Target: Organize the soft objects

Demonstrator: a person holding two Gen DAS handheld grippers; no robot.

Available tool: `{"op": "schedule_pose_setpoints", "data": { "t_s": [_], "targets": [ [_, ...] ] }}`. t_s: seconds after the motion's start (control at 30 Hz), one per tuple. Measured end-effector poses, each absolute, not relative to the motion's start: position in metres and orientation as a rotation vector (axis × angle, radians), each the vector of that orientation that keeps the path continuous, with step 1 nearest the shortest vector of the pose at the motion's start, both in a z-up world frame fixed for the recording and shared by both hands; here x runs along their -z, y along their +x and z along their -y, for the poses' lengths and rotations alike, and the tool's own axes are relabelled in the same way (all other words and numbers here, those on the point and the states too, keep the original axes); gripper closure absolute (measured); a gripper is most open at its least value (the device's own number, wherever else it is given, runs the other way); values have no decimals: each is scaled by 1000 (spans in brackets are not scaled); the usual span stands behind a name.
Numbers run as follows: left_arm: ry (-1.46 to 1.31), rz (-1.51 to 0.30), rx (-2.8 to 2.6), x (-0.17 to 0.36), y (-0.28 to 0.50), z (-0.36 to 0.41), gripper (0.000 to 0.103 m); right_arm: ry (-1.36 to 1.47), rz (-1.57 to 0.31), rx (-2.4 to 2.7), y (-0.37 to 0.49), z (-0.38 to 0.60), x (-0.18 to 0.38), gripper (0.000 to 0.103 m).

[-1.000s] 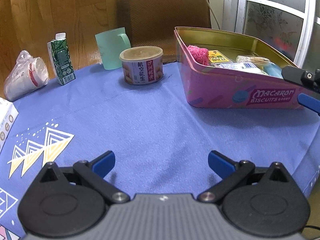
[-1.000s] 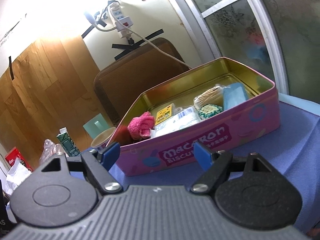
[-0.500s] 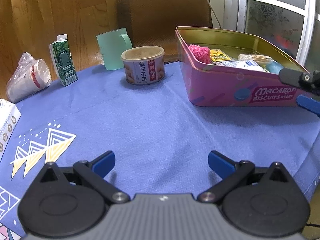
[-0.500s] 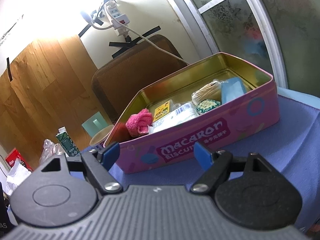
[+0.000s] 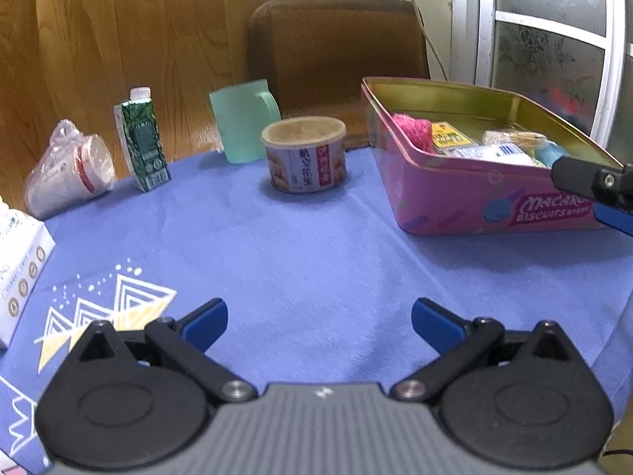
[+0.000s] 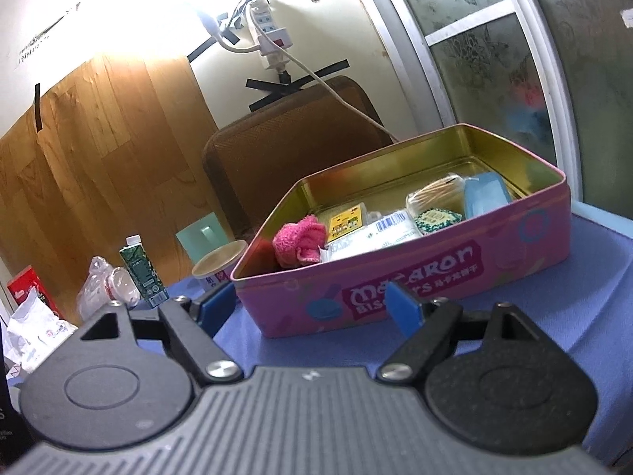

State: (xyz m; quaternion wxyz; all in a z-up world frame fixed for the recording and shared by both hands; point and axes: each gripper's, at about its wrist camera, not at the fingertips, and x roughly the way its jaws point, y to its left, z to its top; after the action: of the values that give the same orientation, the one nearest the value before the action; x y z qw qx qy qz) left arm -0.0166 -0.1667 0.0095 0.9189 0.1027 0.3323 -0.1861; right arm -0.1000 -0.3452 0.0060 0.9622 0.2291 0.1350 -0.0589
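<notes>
A pink biscuit tin (image 5: pixel 455 206) (image 6: pixel 455 273) stands open on the blue tablecloth at the right. Inside lie a pink fluffy cloth (image 5: pixel 411 128) (image 6: pixel 300 237), a yellow packet (image 6: pixel 348 219), a white tissue pack (image 6: pixel 376 233), a green patterned pad (image 6: pixel 437 217), a bag of sticks (image 6: pixel 435 194) and a light blue pouch (image 6: pixel 484 194). My left gripper (image 5: pixel 318 322) is open and empty over bare cloth. My right gripper (image 6: pixel 308 304) is open and empty just in front of the tin; its fingers (image 5: pixel 585 182) show at the left view's right edge.
A peanut can (image 5: pixel 304 154), a green mug (image 5: pixel 241 118), a green carton (image 5: pixel 142 138) and bagged paper cups (image 5: pixel 67 174) stand at the back. A white box (image 5: pixel 19 261) sits at the left edge. A brown chair (image 5: pixel 336 51) stands behind the table.
Both grippers have pulled back a little and tilted up, so the tin and the table objects sit lower in the views. Nothing was grasped or let go.
</notes>
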Motion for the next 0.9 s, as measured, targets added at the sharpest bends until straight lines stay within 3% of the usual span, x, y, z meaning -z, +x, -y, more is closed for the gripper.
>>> {"op": "schedule_pose_setpoints", "data": {
  "t_s": [0.5,0.9],
  "targets": [
    [174,-528,392,2,6,141,0,399,-306,183,-81,315,0,13],
    [167,-525,388,7,5,138,0,395,-318,191,-78,309,3,12]
  ]
}}
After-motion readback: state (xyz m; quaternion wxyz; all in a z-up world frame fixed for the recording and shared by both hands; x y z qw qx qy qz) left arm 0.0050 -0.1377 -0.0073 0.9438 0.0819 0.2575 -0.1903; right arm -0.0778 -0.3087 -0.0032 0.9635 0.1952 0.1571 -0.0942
